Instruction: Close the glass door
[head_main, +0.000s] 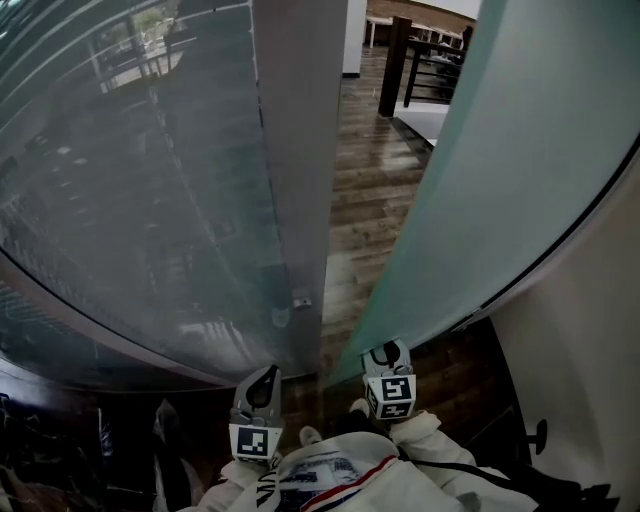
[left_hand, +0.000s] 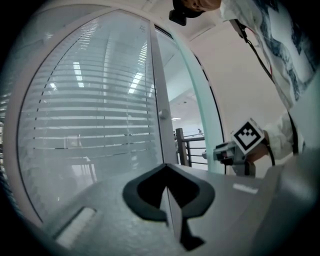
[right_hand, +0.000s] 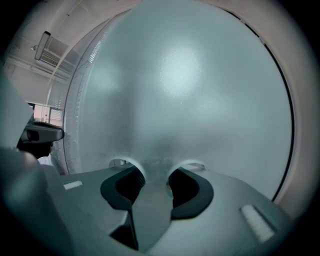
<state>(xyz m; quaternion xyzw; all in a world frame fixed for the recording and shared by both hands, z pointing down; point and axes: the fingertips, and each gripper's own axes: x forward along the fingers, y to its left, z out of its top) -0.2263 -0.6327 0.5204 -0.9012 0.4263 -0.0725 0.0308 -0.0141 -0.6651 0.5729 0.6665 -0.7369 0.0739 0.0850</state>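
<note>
Pushing, apparently, on the frosted glass door (head_main: 500, 170) to swing it shut, right gripper (head_main: 386, 352) had jaws apart, tips against the pane; left gripper (head_main: 264, 380) idle, jaws together, empty

Head view: dim foreground, near-black at lower left. Daylight from the far room glares off the wooden floor (head_main: 365, 200). Pale reflections streak the glass panel (head_main: 130, 200), and straight edges bow outward.
Left gripper view: bright, fisheye, black corners, ceiling-lamp reflections in the panel.
Right gripper view: soft diffuse highlight on the frosted glass door (right_hand: 185, 85), with a dark vignette.
</note>
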